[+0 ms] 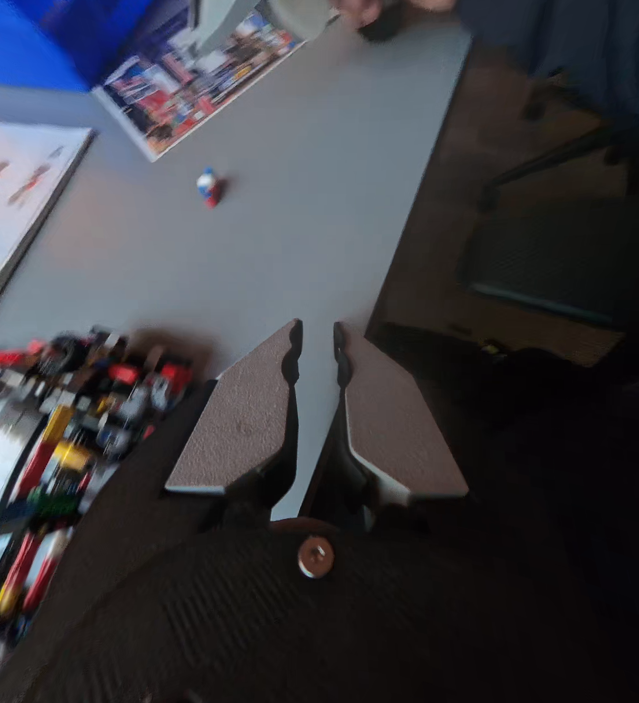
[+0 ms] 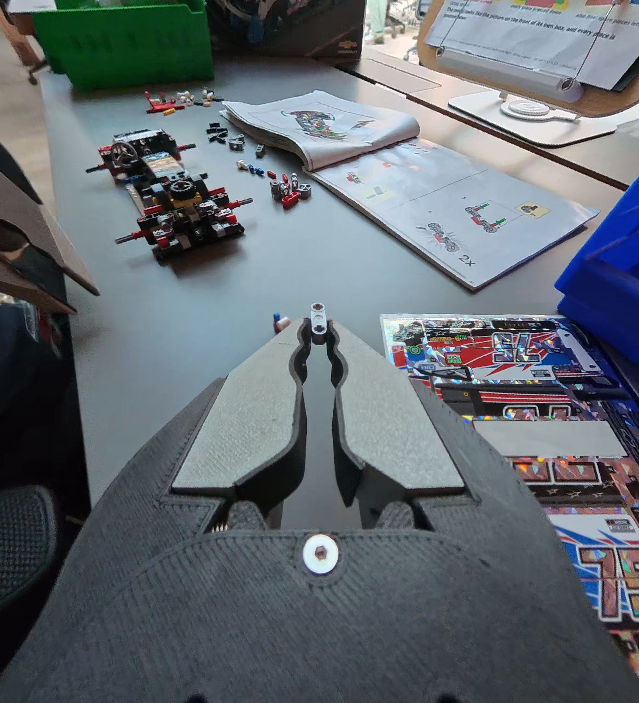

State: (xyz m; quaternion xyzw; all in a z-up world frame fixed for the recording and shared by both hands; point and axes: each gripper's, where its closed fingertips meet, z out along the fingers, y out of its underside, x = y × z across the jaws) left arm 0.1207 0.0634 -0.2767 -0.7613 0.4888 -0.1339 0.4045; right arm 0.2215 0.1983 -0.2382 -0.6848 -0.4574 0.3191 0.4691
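Gripping one grey two-hole connector (image 2: pixel 318 321), right tool (image 2: pixel 318 330); left tool (image 1: pixel 318 334) narrowly parted, bare.

— What is the right gripper (image 2: pixel 318 329) made of?
— Matt black ribbed plastic, with grainy grey faces on the fingers (image 2: pixel 249 414) and a shiny metal screw (image 2: pixel 320 552).
— And the sticker sheet (image 2: pixel 531 399)?
— Glossy, glittering foil. The booklet (image 2: pixel 405 178) is matt paper.
— The table (image 2: pixel 196 323)?
— Smooth grey, faintly sheened; the bin (image 2: pixel 622 266) is glossy blue plastic.
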